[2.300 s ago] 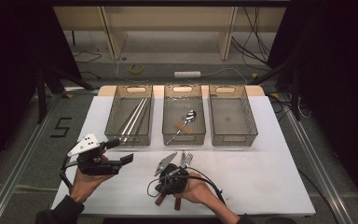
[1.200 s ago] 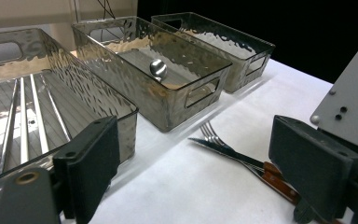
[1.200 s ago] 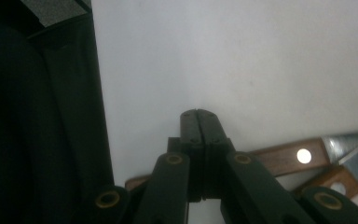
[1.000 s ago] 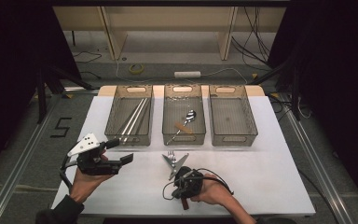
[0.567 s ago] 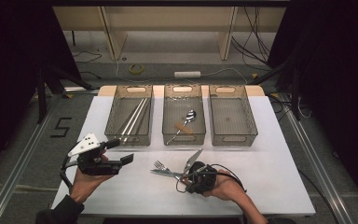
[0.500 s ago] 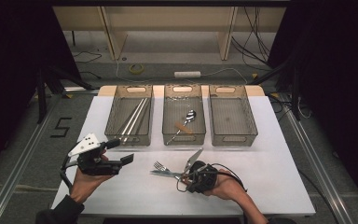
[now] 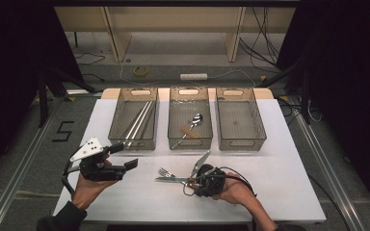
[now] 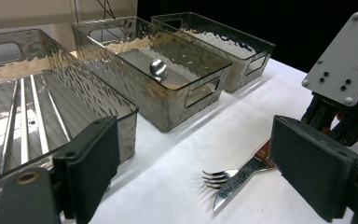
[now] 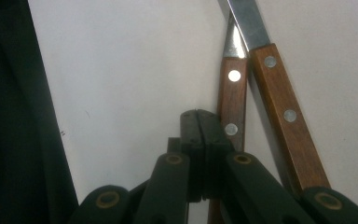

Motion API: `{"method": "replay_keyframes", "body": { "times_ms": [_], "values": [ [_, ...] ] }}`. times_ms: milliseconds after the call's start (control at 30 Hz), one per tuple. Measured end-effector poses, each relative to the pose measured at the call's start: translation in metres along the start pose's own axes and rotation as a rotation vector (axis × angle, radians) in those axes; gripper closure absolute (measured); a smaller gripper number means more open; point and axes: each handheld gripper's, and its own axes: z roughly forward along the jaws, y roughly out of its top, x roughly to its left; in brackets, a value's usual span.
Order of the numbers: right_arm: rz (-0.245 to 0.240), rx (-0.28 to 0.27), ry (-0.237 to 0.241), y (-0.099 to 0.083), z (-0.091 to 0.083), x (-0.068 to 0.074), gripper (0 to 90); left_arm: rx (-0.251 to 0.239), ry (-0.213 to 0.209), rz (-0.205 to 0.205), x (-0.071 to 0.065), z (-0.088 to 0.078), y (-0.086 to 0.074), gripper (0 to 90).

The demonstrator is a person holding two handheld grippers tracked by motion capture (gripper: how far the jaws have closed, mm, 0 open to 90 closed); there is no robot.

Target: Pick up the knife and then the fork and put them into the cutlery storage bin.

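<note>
A fork [image 7: 164,172] and a knife [image 7: 169,180], both with wooden handles, lie side by side on the white table, tips pointing left. My right gripper [image 7: 192,182] is down at their handle ends. In the right gripper view its jaws [image 9: 199,115] are shut with nothing between them, resting against the fork handle [image 9: 232,100]; the knife handle [image 9: 284,116] lies just beyond. My left gripper [image 7: 124,156] is held above the table's front left, open and empty. Past its pads [image 8: 92,161] I see the fork [image 8: 214,177] and knife blade [image 8: 235,183].
Three clear bins stand in a row at the back: the left bin [image 7: 120,137] holds long metal rods [image 7: 137,119], the middle bin [image 7: 173,139] a spoon [image 7: 195,119], and the right bin [image 7: 257,132] holds nothing I can see. Black curtains flank the table.
My right hand has shifted rightward along the table front and turned. The fork and knife swung round from pointing away to pointing left. The left gripper stayed put.
</note>
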Motion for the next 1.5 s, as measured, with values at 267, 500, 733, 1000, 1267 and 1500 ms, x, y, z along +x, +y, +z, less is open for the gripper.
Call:
{"method": "replay_keyframes", "body": {
  "times_ms": [267,500,733,1000,1267,1500],
  "values": [
    [-0.003,-0.029,0.009,0.003,-0.005,0.004,86.2,0.002,0.0,0.002,0.0,0.0,0.0,16.0],
    [-0.011,-0.113,-0.038,0.011,-0.029,0.0,61.7,-0.001,0.0,-0.001,0.0,0.0,0.0,16.0],
    [-0.008,-0.121,-0.09,0.017,-0.04,-0.01,42.0,0.001,0.0,0.002,0.0,0.0,0.0,16.0],
    [-0.022,-0.074,-0.135,0.025,-0.044,-0.019,31.1,0.004,0.002,0.004,0.0,0.0,-0.001,16.0],
    [-0.047,-0.008,-0.15,0.025,-0.031,-0.026,31.1,0.006,0.002,0.005,0.0,0.0,-0.001,16.0],
    [-0.069,0.037,-0.137,0.028,-0.02,-0.029,40.8,0.004,0.002,0.004,0.0,0.0,-0.001,16.0]
  ]
}}
